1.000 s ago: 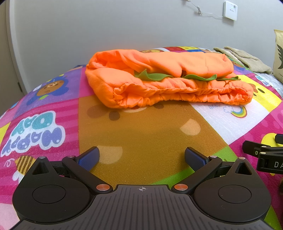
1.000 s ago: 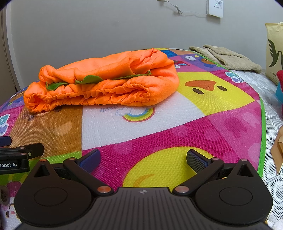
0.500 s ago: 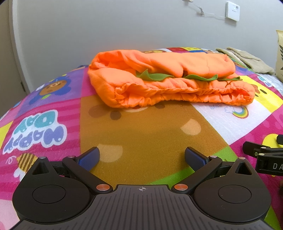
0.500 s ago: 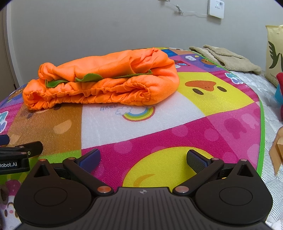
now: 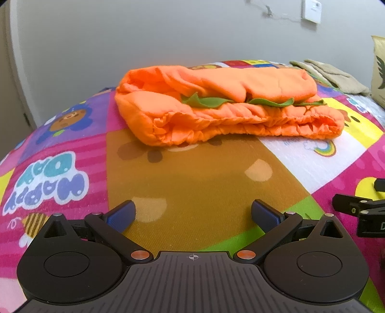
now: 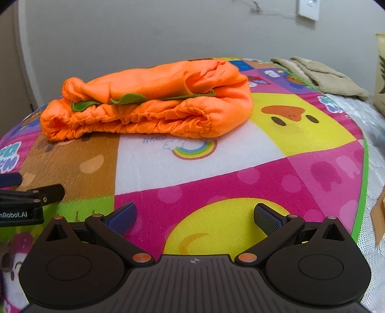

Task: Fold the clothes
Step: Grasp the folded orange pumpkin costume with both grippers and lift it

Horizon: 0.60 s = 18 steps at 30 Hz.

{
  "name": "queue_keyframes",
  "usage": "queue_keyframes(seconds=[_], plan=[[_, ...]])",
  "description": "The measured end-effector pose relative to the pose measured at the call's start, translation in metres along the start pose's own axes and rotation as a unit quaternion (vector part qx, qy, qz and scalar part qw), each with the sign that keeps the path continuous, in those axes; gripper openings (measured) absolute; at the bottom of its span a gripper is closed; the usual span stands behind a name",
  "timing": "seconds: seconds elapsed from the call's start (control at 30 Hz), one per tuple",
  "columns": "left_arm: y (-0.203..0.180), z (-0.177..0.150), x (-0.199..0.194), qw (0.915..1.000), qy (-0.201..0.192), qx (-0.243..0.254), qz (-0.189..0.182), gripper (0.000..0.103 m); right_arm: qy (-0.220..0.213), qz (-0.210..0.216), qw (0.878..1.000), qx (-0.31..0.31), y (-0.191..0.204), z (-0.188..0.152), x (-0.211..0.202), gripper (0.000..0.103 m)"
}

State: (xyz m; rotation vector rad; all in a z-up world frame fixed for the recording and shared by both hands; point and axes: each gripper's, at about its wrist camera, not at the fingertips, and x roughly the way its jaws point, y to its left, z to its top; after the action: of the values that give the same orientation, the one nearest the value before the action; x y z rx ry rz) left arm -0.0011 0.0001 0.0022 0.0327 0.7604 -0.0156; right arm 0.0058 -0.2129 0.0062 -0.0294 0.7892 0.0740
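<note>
A folded orange garment [image 5: 223, 106] with green leaf trim lies on the colourful play mat [image 5: 192, 173], towards the far wall. The same orange garment [image 6: 154, 106] fills the upper left of the right wrist view. My left gripper [image 5: 192, 211] stands open over a brown mat square, well short of the garment, nothing between its fingers. My right gripper [image 6: 195, 214] is open too, over pink and yellow squares, empty and apart from the cloth. Each gripper shows at the edge of the other's view.
A beige towel [image 6: 320, 74] lies at the far right of the mat [image 6: 300, 125]. A tan bag [image 5: 379, 69] stands at the right edge. The grey wall carries a white switch [image 5: 311, 10]. White mesh bedding [image 6: 370, 125] borders the mat's green edge on the right.
Both views have drifted slightly: the garment sits a little further right in each frame. The garment itself has not changed shape and both grippers stay open.
</note>
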Motion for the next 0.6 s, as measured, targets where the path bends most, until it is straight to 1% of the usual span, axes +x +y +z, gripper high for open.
queue_keyframes(seconds=[0.17,0.3,0.47,0.5,0.57,0.6], plan=[[0.003,0.000,0.000,0.9998,-0.001,0.013,-0.014,0.103,-0.006,0.022,0.999,-0.027,-0.004,-0.002,0.000,0.103],[0.003,0.000,0.000,0.9997,-0.002,0.014,-0.019,0.103,-0.010,0.023,0.999,-0.029,-0.003,-0.002,-0.001,0.103],[0.005,0.000,-0.001,0.9994,0.001,0.023,-0.026,0.103,-0.004,0.033,0.999,-0.035,-0.006,-0.001,-0.002,0.103],[0.006,0.002,-0.001,0.9992,0.007,0.025,-0.030,0.103,0.000,0.036,0.999,-0.041,-0.007,0.000,-0.002,0.103],[0.016,0.010,-0.006,0.9990,0.019,0.014,-0.039,0.103,0.016,0.053,0.997,-0.057,-0.011,0.009,-0.004,0.103],[0.023,0.016,-0.012,0.9991,0.008,0.009,-0.040,0.103,0.007,0.057,0.997,-0.053,-0.017,0.016,-0.008,0.103]])
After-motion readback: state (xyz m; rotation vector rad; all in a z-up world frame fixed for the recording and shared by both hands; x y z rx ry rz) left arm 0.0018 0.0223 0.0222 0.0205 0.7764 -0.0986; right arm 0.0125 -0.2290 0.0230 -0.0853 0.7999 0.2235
